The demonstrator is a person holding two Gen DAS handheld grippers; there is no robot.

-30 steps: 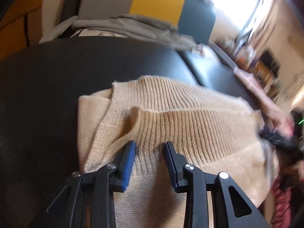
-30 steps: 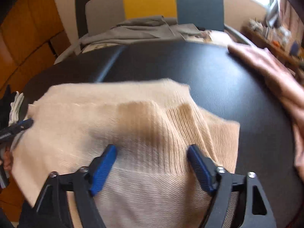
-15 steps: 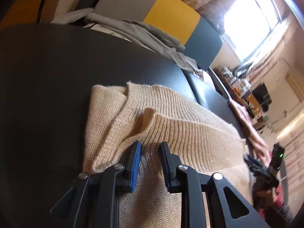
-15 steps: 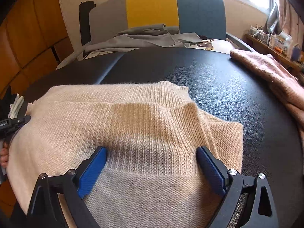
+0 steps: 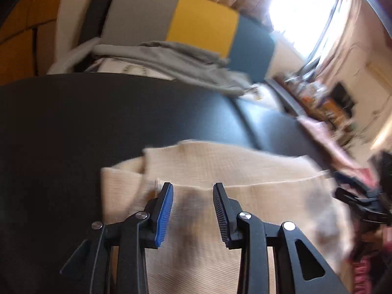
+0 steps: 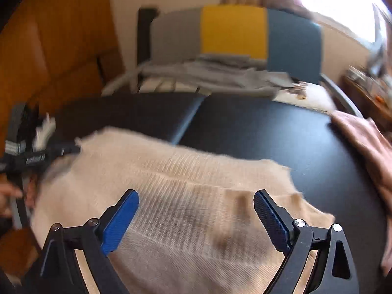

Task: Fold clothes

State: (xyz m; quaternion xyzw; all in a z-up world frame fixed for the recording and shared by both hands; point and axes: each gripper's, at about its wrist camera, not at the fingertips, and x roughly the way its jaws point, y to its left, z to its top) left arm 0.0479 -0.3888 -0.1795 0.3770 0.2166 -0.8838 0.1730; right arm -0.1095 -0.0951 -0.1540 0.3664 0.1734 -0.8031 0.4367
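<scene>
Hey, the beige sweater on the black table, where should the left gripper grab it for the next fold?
Probably the loose left edge of the beige sweater, where a flap sticks out past the ribbed fold. Bring the left gripper, now open, in low from the left over the bare black table; that edge lies free there.

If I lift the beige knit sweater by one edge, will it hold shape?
Probably not. The beige knit sweater already lies in soft folded layers, so it should droop. Its fuzzy ribbed knit likely grips the black table rather than sliding.
</scene>
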